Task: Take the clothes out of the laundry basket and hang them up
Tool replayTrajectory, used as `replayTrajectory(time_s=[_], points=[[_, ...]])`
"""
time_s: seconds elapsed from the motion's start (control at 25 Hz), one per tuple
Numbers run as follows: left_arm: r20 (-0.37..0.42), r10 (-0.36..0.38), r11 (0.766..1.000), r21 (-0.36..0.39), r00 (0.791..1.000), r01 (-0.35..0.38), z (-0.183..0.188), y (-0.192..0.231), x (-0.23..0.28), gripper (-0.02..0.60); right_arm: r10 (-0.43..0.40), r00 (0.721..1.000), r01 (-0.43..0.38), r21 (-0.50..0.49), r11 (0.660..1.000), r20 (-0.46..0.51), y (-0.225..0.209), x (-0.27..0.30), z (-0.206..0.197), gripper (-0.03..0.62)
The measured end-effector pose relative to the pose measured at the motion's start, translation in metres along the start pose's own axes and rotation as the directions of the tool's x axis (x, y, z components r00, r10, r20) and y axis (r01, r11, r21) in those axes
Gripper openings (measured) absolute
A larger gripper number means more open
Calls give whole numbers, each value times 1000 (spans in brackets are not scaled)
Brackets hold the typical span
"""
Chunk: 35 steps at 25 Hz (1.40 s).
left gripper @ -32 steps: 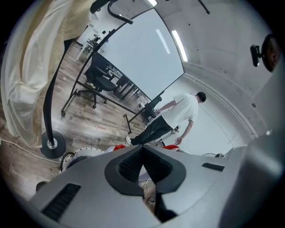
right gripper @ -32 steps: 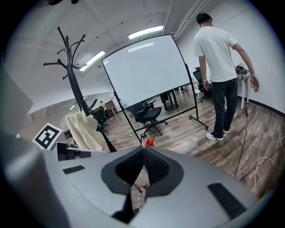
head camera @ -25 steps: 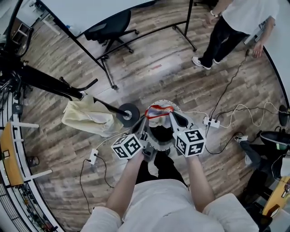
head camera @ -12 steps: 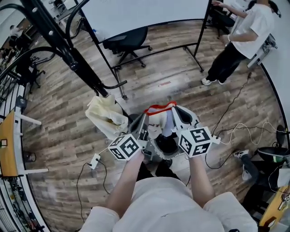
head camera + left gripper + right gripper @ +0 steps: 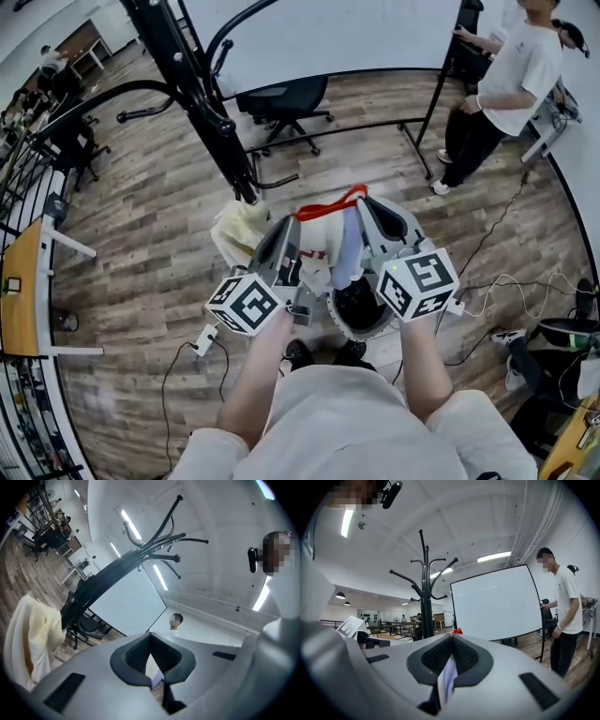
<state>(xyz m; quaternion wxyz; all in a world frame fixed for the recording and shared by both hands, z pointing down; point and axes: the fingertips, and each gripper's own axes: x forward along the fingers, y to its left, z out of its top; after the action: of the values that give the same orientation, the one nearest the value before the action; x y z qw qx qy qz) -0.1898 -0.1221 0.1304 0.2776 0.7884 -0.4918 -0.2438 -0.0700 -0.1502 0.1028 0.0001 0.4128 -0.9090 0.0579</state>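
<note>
Landmark for places: laundry basket [image 5: 375, 331], on the wood floor just ahead of the person's feet.

- Left gripper [image 5: 294, 221]: jaws pressed together on a fold of the white garment [image 5: 323, 248]. In the left gripper view we see pale cloth pinched between the dark pads.
- Right gripper [image 5: 362, 202]: jaws likewise clamped on the same garment. In the right gripper view a white-lavender strip runs between the pads, with a red edge at the tips.
- White garment: held up over the basket and strung between the two grippers. Its red trim is stretched from tip to tip, and the rest hangs toward the basket mouth.
- Coat rack [image 5: 202, 94]: black, beyond the basket and to its left in the head view.
- Pale yellow cloth [image 5: 239, 230]: hangs low on the rack, just left of the basket.
- Whiteboard [image 5: 328, 37] and office chair [image 5: 281, 98]: well beyond the basket.
- Bystander [image 5: 502, 89]: stands far beyond the basket, to its right.
</note>
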Motion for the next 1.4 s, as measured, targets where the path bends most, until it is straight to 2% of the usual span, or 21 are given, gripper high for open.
replayTrajectory(time_s=[0.32,0.76,1.16,1.4], points=[[95,-47,994,107,994,37,70,-33,-2,18,75,991,-64,-101,993,110,27,19,66,11],[203,-114,970,236,973,64,153,-70,-25,18,194,955,-144,-218,965,226,74,34,147,11],[272,-174,924,378,946,61,219,-105,-25,18,228,921,-132,-297,946,317,93,50,212,11],[276,-175,894,447,945,35,248,-110,-19,18,202,921,-98,-305,947,333,95,66,231,11]])
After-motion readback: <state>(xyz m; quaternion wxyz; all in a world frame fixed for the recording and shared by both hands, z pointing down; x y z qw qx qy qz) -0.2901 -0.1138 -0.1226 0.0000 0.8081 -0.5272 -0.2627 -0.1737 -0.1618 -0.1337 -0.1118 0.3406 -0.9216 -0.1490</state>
